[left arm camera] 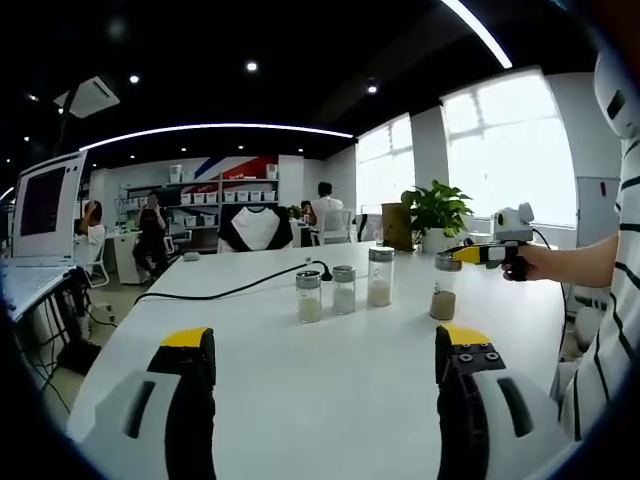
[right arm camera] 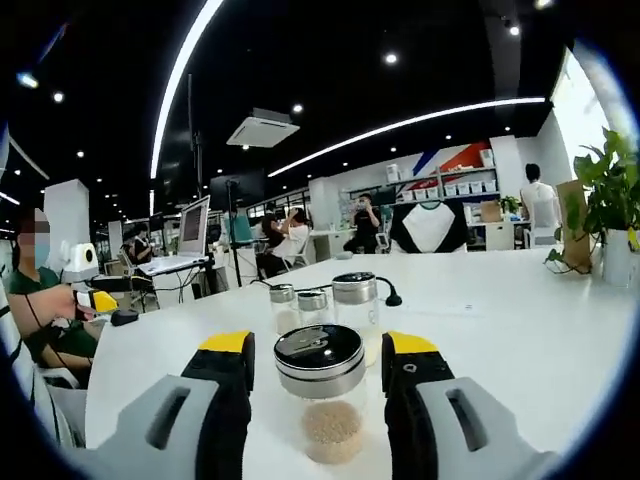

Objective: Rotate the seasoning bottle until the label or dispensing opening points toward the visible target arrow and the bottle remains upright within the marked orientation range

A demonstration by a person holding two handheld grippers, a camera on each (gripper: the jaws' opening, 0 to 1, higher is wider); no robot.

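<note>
A glass seasoning bottle (right arm camera: 320,395) with a steel-rimmed black cap and tan grains stands upright on the white table (right arm camera: 520,310). My right gripper (right arm camera: 320,348) is open, its yellow-tipped jaws flanking the cap with slim gaps on both sides. In the left gripper view the same bottle (left arm camera: 444,288) stands at the right end of a row, with the right gripper (left arm camera: 468,255) at its cap. My left gripper (left arm camera: 325,340) is open over bare table, nothing between its jaws. It appears in the right gripper view as the left gripper (right arm camera: 98,300), far off at the table's left edge.
Three more upright bottles (left arm camera: 343,289) stand in a row to the left, seen behind the flanked one as bottles (right arm camera: 313,303). A black cable (left arm camera: 230,290) crosses the table. A potted plant (left arm camera: 437,215) stands at the far right, a laptop (left arm camera: 40,215) at the left. People sit beyond.
</note>
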